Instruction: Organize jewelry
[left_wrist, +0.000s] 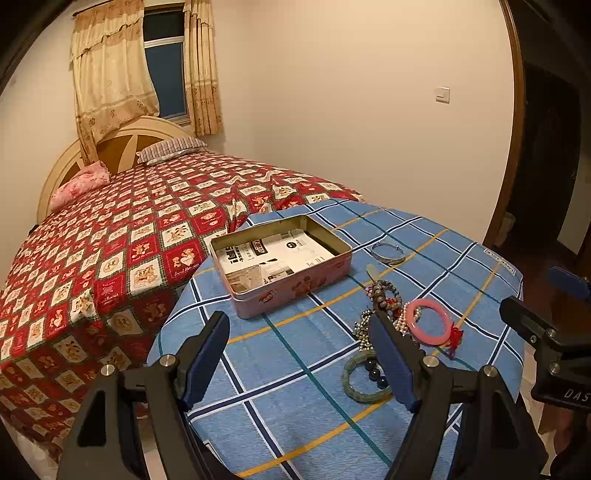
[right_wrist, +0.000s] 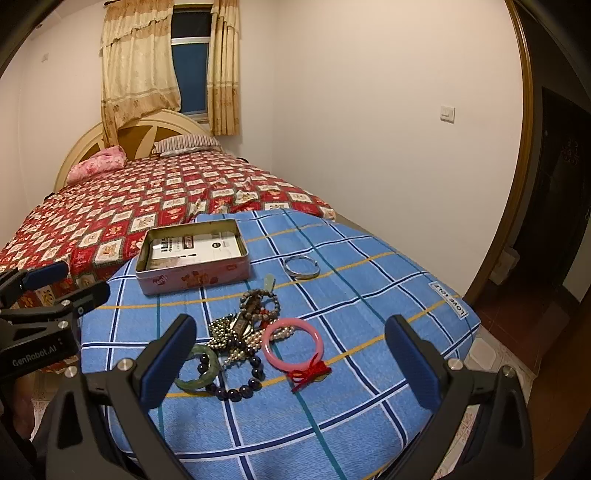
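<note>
An open pink tin box (left_wrist: 295, 286) (right_wrist: 192, 275) with papers inside stands on the blue checked cloth (left_wrist: 280, 354) (right_wrist: 332, 398). To its right lies a heap of jewelry: a pink bangle with a red bow (left_wrist: 430, 322) (right_wrist: 293, 345), a green jade bangle (left_wrist: 364, 376) (right_wrist: 197, 369), a dark bead bracelet (right_wrist: 236, 384), brown bead bracelets (left_wrist: 384, 291) (right_wrist: 258, 301) and bead chains (right_wrist: 225, 332). A silver bangle (left_wrist: 388, 253) (right_wrist: 301, 266) lies apart, farther back. My left gripper (left_wrist: 299, 354) is open and empty, near the heap's left. My right gripper (right_wrist: 291, 362) is open and empty, above the heap's near side.
A bed (left_wrist: 110, 240) (right_wrist: 129, 206) with a red patterned cover adjoins the blue surface at the left and back. A white wall (left_wrist: 369, 110) stands behind. A dark doorway (right_wrist: 554, 203) is at the right. The cloth's edge drops off at the right and front.
</note>
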